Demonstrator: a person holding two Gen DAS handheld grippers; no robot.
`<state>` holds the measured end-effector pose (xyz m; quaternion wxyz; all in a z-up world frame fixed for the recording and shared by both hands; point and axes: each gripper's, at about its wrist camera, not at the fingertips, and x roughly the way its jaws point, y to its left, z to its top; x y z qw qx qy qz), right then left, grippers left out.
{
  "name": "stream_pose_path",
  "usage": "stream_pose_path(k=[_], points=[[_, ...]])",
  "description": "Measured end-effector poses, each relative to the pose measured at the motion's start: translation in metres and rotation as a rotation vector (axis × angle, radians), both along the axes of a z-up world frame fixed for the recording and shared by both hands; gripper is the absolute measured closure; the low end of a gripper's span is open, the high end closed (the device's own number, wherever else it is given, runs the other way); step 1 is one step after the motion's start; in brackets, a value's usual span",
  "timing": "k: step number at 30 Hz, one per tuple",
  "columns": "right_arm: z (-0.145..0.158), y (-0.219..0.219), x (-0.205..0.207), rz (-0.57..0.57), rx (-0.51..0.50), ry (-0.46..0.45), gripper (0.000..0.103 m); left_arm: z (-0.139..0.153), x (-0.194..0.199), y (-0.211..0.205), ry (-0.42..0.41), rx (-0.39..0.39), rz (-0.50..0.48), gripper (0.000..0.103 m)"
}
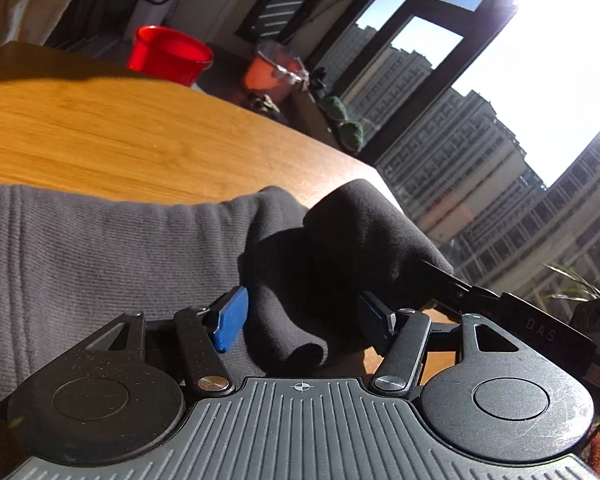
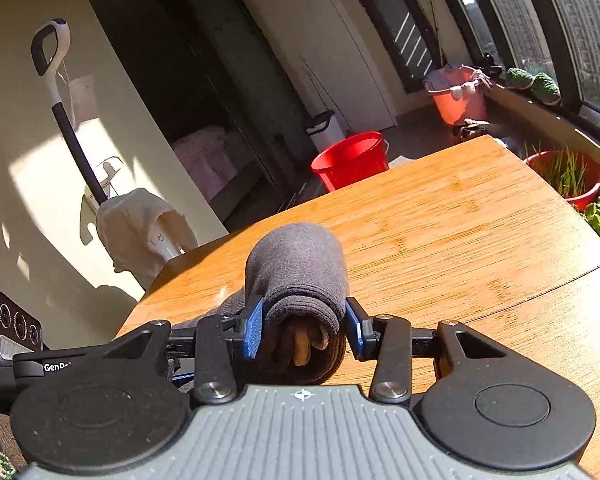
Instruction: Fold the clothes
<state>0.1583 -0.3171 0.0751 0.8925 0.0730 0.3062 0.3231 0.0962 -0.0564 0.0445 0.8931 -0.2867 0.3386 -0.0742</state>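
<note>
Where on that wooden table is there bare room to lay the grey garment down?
Bare wood lies beyond the grey garment, out to the table edge by the red bucket. The near edge is crowded: both grippers, right and left, grip cloth.

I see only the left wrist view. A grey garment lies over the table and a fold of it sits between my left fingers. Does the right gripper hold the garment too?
Observer: Yes. The right gripper is shut on a rolled end of the grey garment, with one blue pad pressed on each side of the roll.
Operator: Thank you. Does something stand near the table on the window side? I do not want to hit it.
Observer: A red pot with green plants stands just past the edge of the table, to the right of the gripper.
</note>
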Motion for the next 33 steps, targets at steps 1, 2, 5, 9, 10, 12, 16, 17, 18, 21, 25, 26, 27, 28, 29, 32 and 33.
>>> stream_pose_path(k=[1, 2, 5, 9, 10, 12, 16, 17, 18, 21, 25, 26, 27, 28, 29, 32, 33], points=[[-0.001, 0.011, -0.007, 0.005, -0.065, -0.055, 0.061, 0.0, -0.002, 0.001, 0.002, -0.002, 0.006, 0.037], [-0.002, 0.019, -0.015, 0.01, -0.119, -0.112, 0.061, 0.001, -0.003, 0.001, 0.002, -0.007, 0.012, 0.036], [0.0, 0.039, -0.034, 0.02, -0.244, -0.244, 0.061, 0.013, -0.001, -0.004, -0.023, -0.02, 0.024, 0.034], [0.003, 0.052, -0.052, 0.042, -0.322, -0.331, 0.061, 0.031, 0.017, -0.026, -0.054, 0.083, 0.01, 0.031], [0.004, 0.053, -0.055, 0.049, -0.33, -0.341, 0.061, 0.033, 0.023, -0.032, -0.053, 0.105, 0.006, 0.032], [0.007, 0.05, -0.061, 0.07, -0.318, -0.337, 0.061, 0.034, 0.033, -0.042, -0.042, 0.136, -0.01, 0.032], [0.015, 0.021, -0.05, 0.105, -0.138, -0.221, 0.054, 0.028, 0.037, -0.046, -0.033, 0.177, -0.033, 0.027], [0.016, 0.015, -0.043, 0.1, -0.092, -0.188, 0.045, 0.026, 0.036, -0.045, -0.031, 0.176, -0.034, 0.024], [0.015, 0.01, -0.035, 0.09, -0.05, -0.153, 0.04, 0.024, 0.036, -0.044, -0.028, 0.171, -0.03, 0.023], [0.009, 0.005, -0.013, 0.092, 0.043, -0.052, 0.034, 0.021, 0.034, -0.041, -0.024, 0.16, -0.017, 0.022], [-0.009, 0.01, 0.008, 0.118, 0.1, 0.073, 0.028, 0.021, 0.033, -0.039, -0.02, 0.167, -0.014, 0.022], [-0.013, 0.012, 0.012, 0.122, 0.111, 0.106, 0.029, 0.021, 0.034, -0.039, -0.019, 0.167, -0.013, 0.021], [-0.015, 0.011, 0.014, 0.127, 0.13, 0.127, 0.034, 0.022, 0.034, -0.039, -0.019, 0.167, -0.011, 0.021], [-0.014, 0.009, 0.012, 0.128, 0.145, 0.137, 0.046, 0.022, 0.034, -0.04, -0.021, 0.167, -0.009, 0.021], [-0.014, 0.005, 0.008, 0.127, 0.15, 0.139, 0.053, 0.023, 0.035, -0.042, -0.023, 0.167, -0.009, 0.021], [-0.009, -0.007, -0.001, 0.124, 0.146, 0.133, 0.058, 0.03, 0.035, -0.049, -0.037, 0.171, -0.03, 0.021], [-0.005, -0.01, -0.005, 0.119, 0.125, 0.111, 0.058, 0.033, 0.034, -0.053, -0.048, 0.177, -0.042, 0.021]])
